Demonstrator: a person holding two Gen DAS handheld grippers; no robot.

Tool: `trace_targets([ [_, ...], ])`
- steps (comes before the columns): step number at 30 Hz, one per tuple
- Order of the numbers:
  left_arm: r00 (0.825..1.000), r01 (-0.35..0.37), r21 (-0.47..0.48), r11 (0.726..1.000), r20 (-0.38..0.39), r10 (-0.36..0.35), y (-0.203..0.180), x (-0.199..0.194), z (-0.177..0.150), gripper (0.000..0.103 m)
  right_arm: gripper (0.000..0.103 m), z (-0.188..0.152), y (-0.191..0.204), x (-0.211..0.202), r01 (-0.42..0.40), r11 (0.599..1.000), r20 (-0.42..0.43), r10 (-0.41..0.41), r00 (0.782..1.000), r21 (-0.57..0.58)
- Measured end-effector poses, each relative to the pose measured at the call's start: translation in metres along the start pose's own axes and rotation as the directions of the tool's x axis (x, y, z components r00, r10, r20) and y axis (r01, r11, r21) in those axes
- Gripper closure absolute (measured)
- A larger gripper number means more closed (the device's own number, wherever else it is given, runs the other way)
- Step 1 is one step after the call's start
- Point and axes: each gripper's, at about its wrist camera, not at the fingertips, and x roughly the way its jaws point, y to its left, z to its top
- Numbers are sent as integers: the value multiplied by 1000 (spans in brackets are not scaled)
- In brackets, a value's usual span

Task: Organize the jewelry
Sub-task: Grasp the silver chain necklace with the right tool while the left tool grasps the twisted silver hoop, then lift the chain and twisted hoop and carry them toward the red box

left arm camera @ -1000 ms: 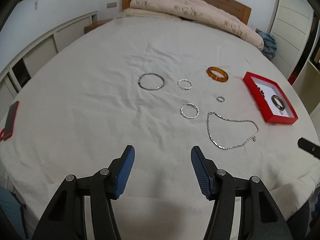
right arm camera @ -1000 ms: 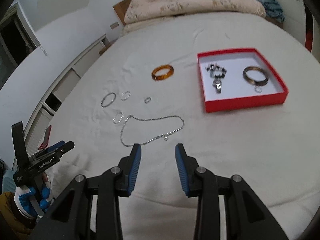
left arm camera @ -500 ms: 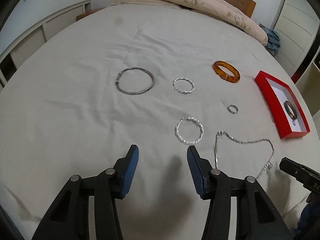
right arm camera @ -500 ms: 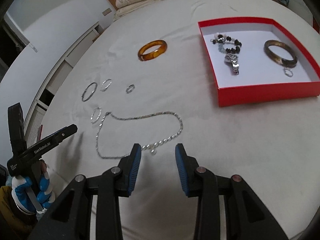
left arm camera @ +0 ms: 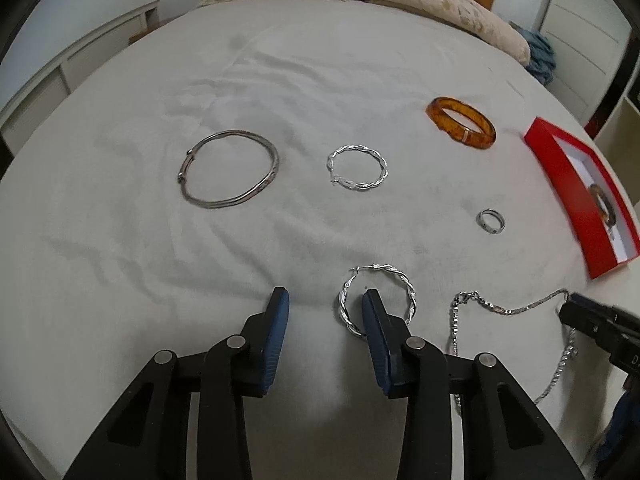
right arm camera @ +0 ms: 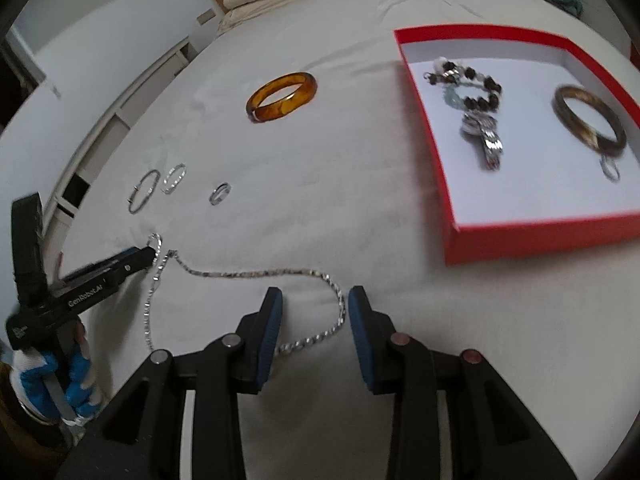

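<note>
White lettering "GenRobot.AI" runs along the black body of the left gripper (right arm camera: 150, 256), read in the right wrist view. In the left wrist view, the right gripper (left arm camera: 576, 312) shows one white letter, "D", cut off at the frame edge. No other text is legible.

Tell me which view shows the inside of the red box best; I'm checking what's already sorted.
The right wrist view: the red box is seen whole with a beaded piece and a dark bangle inside. The left wrist view shows the box edge-on at the frame's side, contents mostly hidden.
</note>
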Motion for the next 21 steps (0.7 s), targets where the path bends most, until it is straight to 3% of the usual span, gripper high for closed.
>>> trace_targets([
  [4, 1000, -10, 7, 1000, 18, 10, 0, 1, -2, 65, 91, 4, -1, 5, 51, 998, -2, -51, 999, -45],
  [7, 999, -24, 19, 1000, 34, 24, -1, 3, -2, 66, 98, 8, -3, 9, 68, 995, 0, -68, 998, -73],
  [10, 998, -39, 35, 999, 55, 37, -3, 3, -1, 70, 101, 10, -2, 11, 82, 992, 9, -81, 997, -93],
  [13, 997, -40, 58, 998, 73, 36, -12, 4, 4, 95, 101, 14, 0, 11, 87, 991, 23, -85, 996, -105],
  [14, 996, -42, 63, 997, 75, 37, -14, 3, 4, 99, 101, 15, 1, 10, 87, 990, 29, -84, 996, -111],
  [21, 997, -30, 30, 999, 75, 27, -16, -9, 8, 100, 101, 17, 10, -7, 32, 993, 52, -26, 998, -115],
])
